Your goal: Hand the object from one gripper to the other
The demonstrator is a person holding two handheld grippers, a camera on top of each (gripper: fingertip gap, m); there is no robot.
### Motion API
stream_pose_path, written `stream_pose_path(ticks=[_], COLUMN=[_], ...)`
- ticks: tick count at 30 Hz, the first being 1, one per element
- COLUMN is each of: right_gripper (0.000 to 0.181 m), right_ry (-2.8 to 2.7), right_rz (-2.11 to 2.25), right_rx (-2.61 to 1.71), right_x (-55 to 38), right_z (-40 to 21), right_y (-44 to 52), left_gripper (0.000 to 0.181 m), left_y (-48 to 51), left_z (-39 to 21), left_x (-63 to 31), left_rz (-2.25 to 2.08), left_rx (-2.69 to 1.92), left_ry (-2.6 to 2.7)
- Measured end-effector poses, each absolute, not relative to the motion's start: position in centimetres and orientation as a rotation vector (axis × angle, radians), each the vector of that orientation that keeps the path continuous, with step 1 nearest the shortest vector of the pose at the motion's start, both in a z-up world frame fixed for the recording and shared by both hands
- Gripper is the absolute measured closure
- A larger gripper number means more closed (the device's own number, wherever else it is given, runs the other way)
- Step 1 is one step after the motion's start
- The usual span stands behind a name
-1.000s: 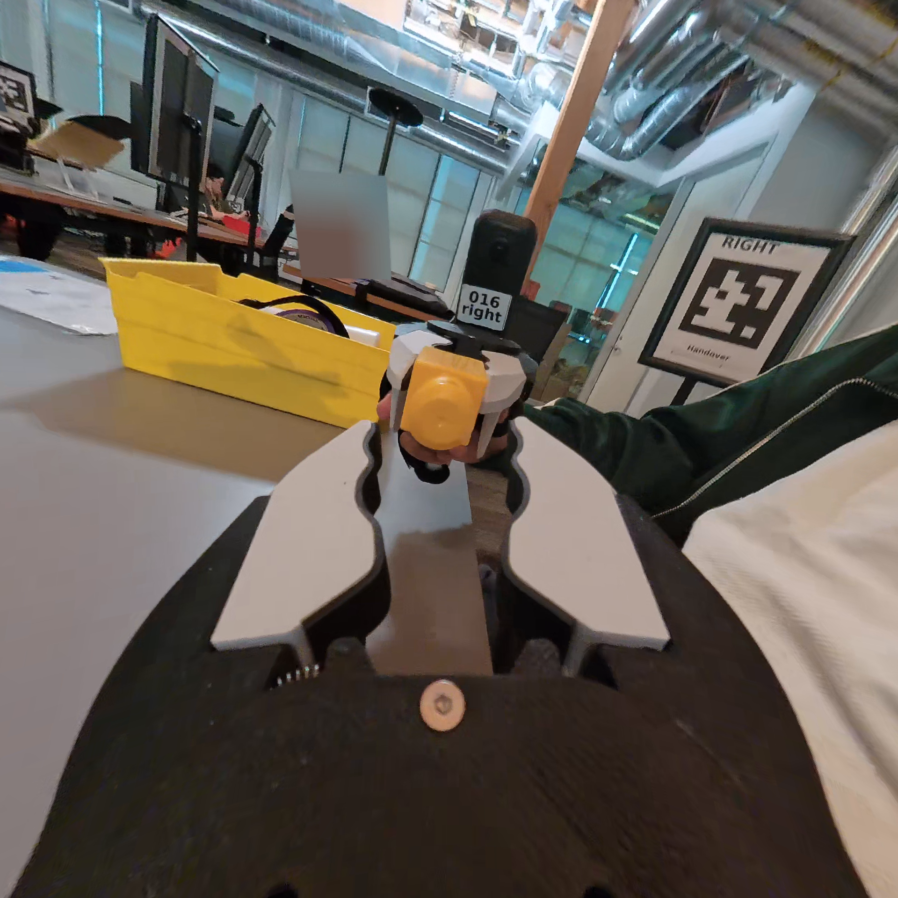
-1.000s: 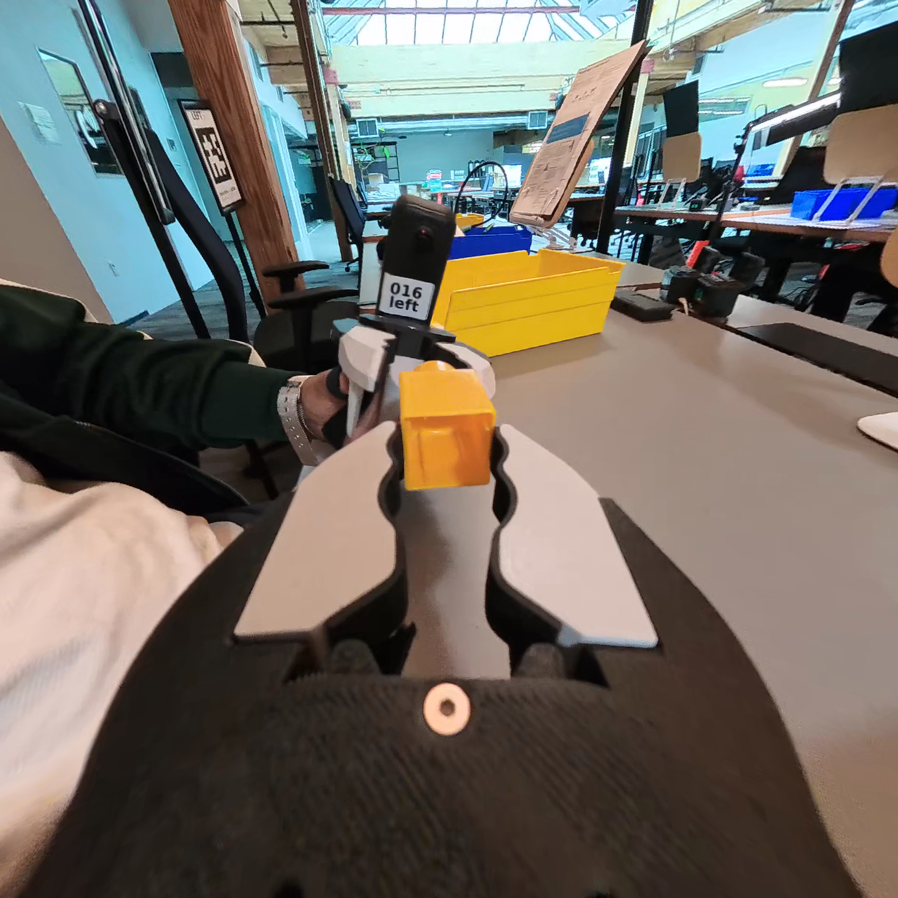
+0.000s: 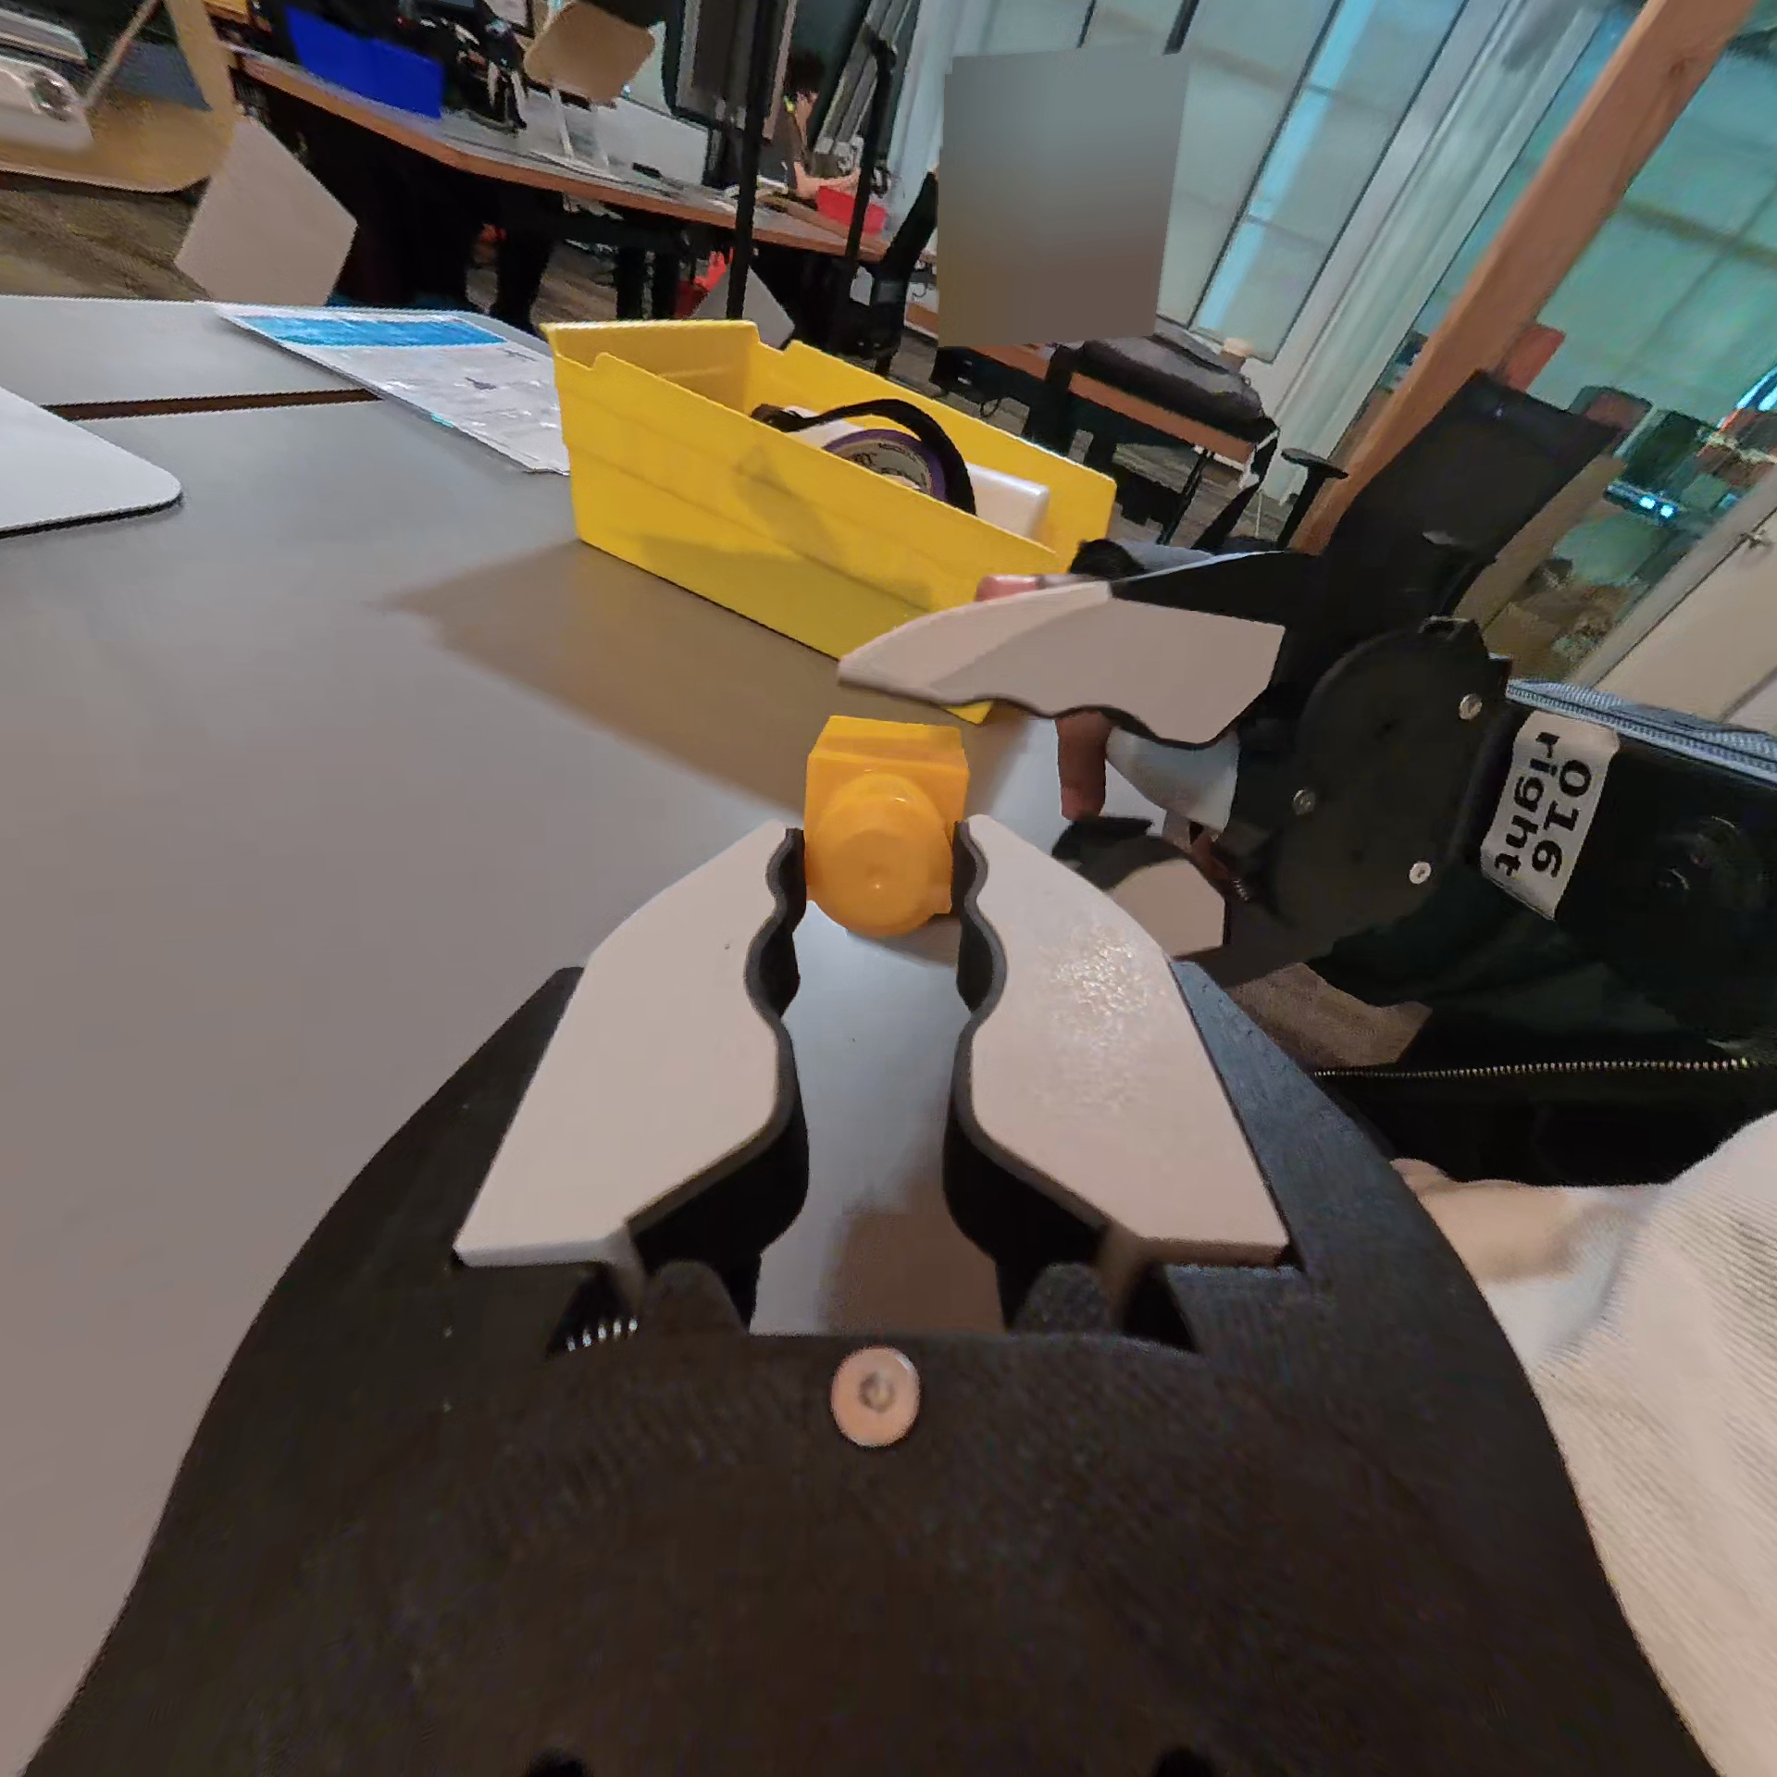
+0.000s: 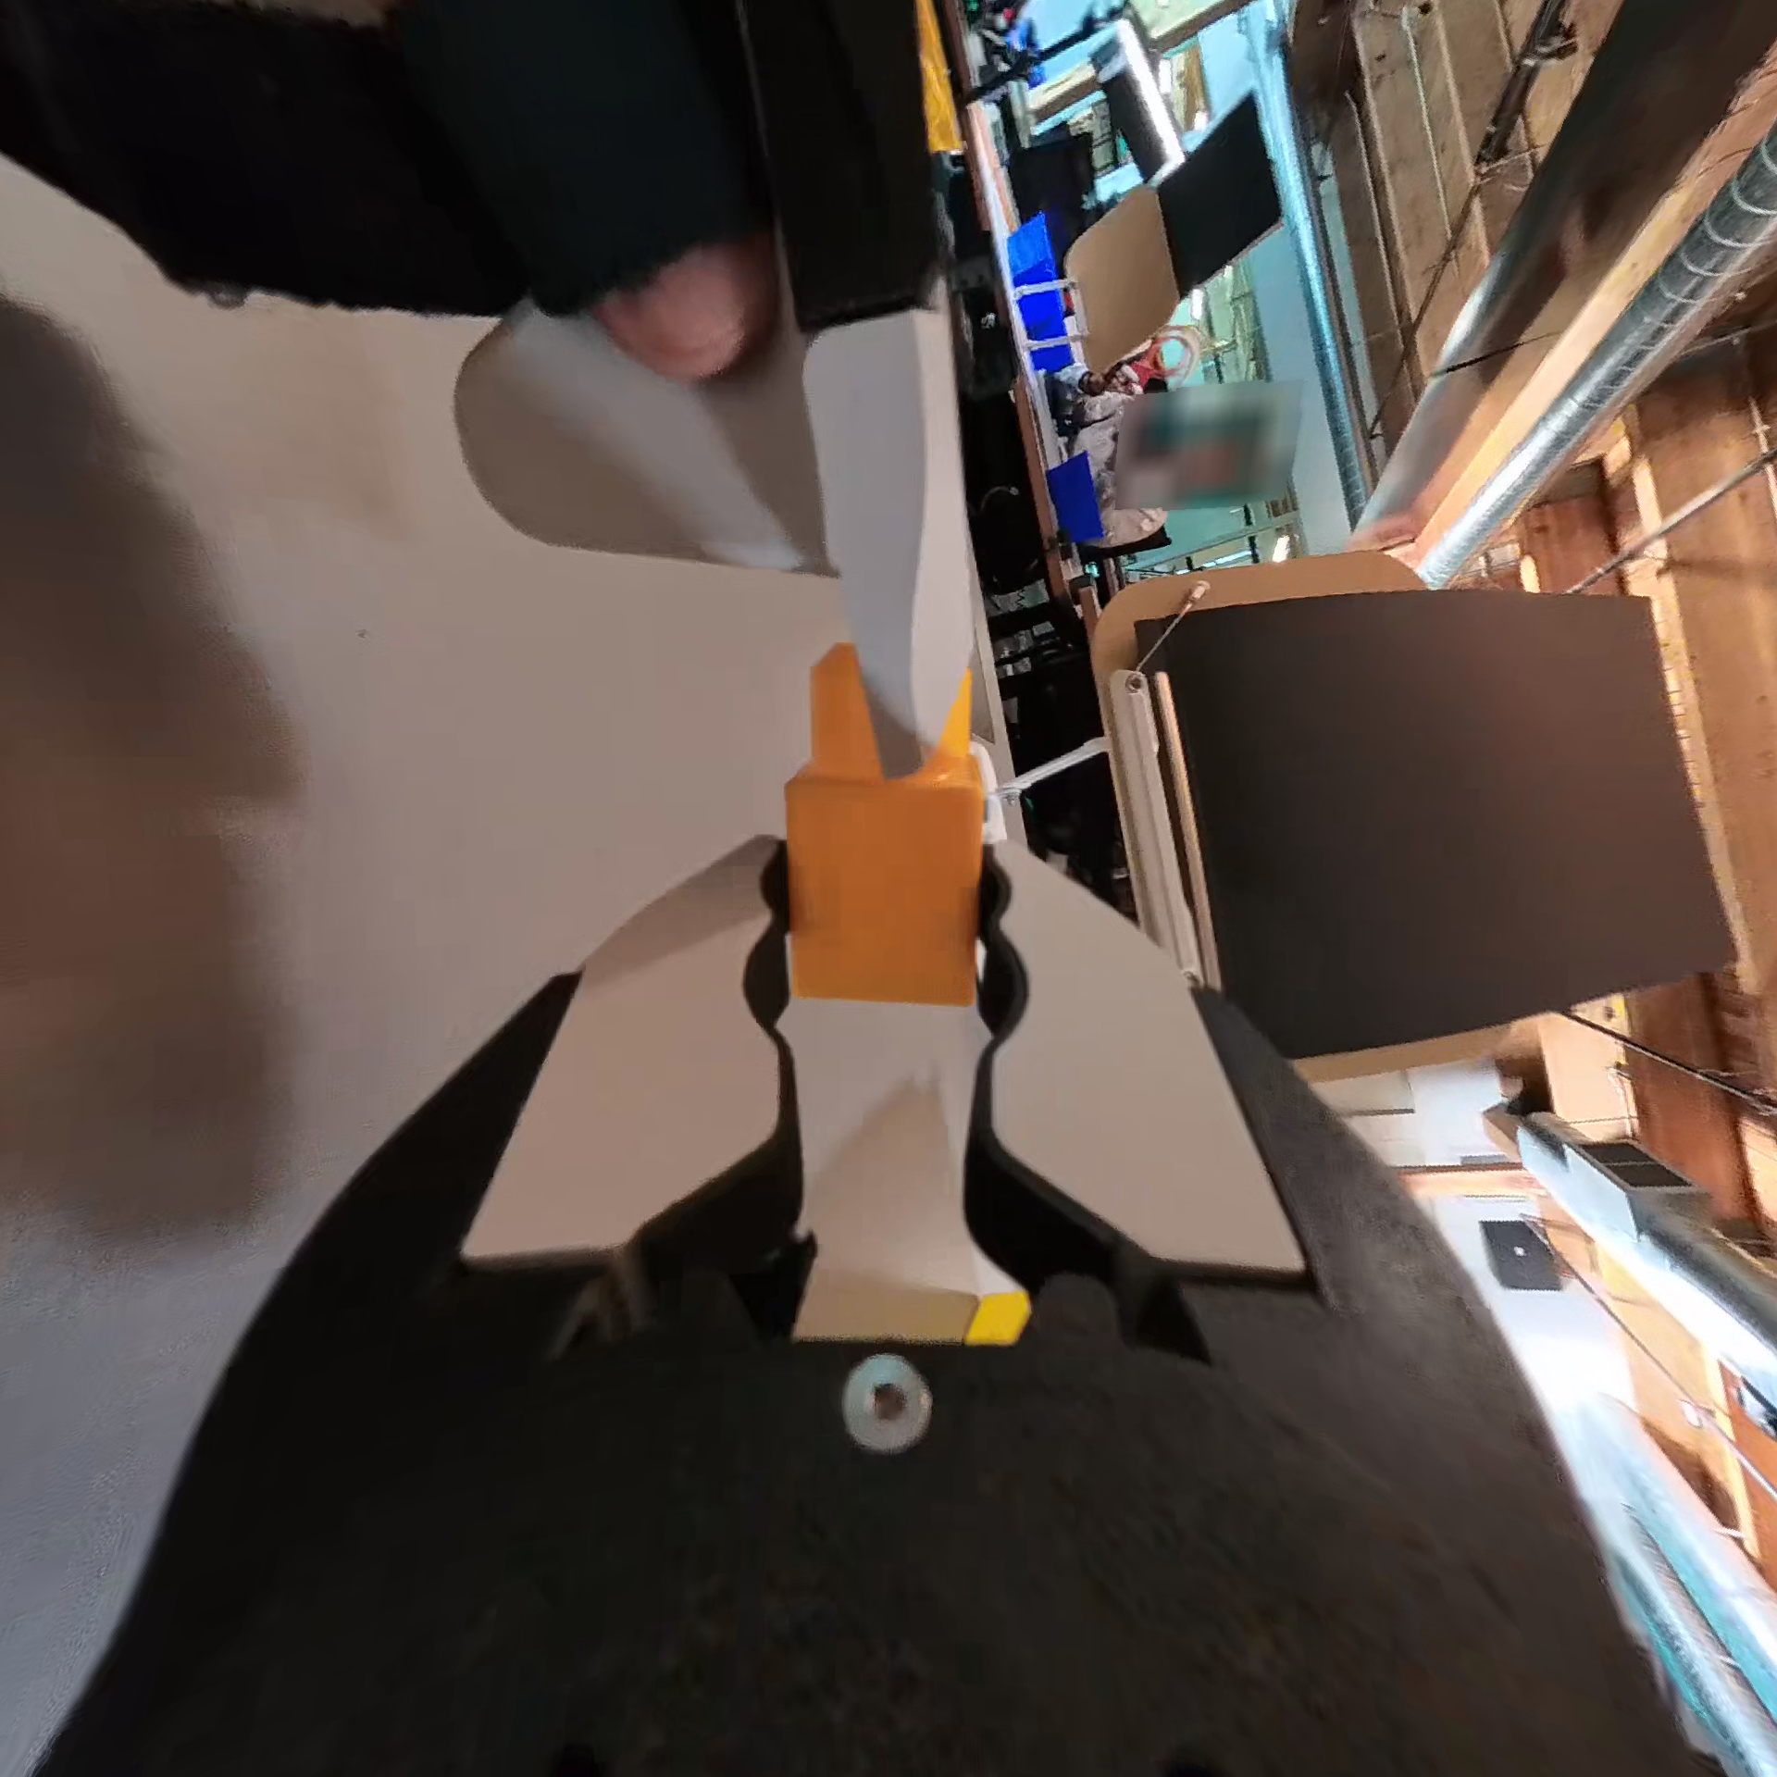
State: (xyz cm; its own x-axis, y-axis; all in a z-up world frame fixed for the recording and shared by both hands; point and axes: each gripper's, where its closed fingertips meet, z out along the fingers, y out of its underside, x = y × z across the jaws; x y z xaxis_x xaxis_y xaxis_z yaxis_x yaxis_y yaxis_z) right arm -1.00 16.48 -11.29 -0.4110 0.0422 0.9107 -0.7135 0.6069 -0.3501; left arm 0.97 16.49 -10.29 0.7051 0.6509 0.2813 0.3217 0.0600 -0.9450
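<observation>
The object is a yellow-orange plastic piece (image 3: 883, 779) with a cube end and a rounded knob end. My left gripper (image 3: 877, 838) is shut on the knob end, just above the grey table. The right gripper is rolled on its side at the right, and its upper finger (image 3: 1058, 654) lies over the cube end. In the right wrist view my right gripper (image 4: 885, 851) is shut on the cube end of the piece (image 4: 880, 913). The left gripper's finger (image 4: 899, 615) comes in from the top and covers the far end. Both grippers hold the piece.
A yellow bin (image 3: 769, 548) holding a tape roll (image 3: 870, 447) stands on the table (image 3: 337, 769) just beyond the grippers. A printed sheet (image 3: 413, 370) and a white pad (image 3: 58, 471) lie at the far left. A dark-backed chair (image 4: 1423, 817) stands beyond the table edge. My left and right fingertips are right by each other.
My left gripper was open and apart from the piece; it has closed on the knob end. The right gripper has rolled onto its side and still holds the cube end.
</observation>
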Motion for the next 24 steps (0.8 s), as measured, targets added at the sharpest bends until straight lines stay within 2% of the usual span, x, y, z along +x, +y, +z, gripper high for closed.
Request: stream_pose_path(ticks=[5, 6, 8, 12, 19, 24], right_gripper=[0.144, 0.144, 0.144, 0.144, 0.144, 0.144], right_ry=[-1.864, -1.871, -1.908, -2.117, -2.491, -2.557], right_rz=[0.983, 1.023, 1.14, 1.56, 2.211, 2.333], right_rx=[0.495, 0.471, 0.411, 0.308, 0.139, 0.156], right_x=[-1.3, -1.3, -1.3, 0.3, 2.7, 3.8], right_z=[-11.3, -11.0, -10.4, -10.1, -9.6, -9.4], right_y=[16.7, 16.8, 16.9, 16.6, 17.3, 17.4], left_gripper=[0.153, 0.148, 0.123, 0.112, 0.112, 0.114], left_y=[17.0, 17.1, 17.2, 17.6, 18.7, 18.7], left_z=[-10.2, -9.8, -9.0, -8.7, -7.7, -7.0], left_x=[1.4, 1.5, 1.7, 2.0, 3.4, 3.6], left_rz=[0.36, 0.383, 0.4, 0.406, 0.374, 0.298], left_rx=[-1.552, -1.532, -1.479, -1.47, -1.439, -1.372], left_ry=[-0.692, -0.638, -0.564, -0.509, -0.407, -0.415])
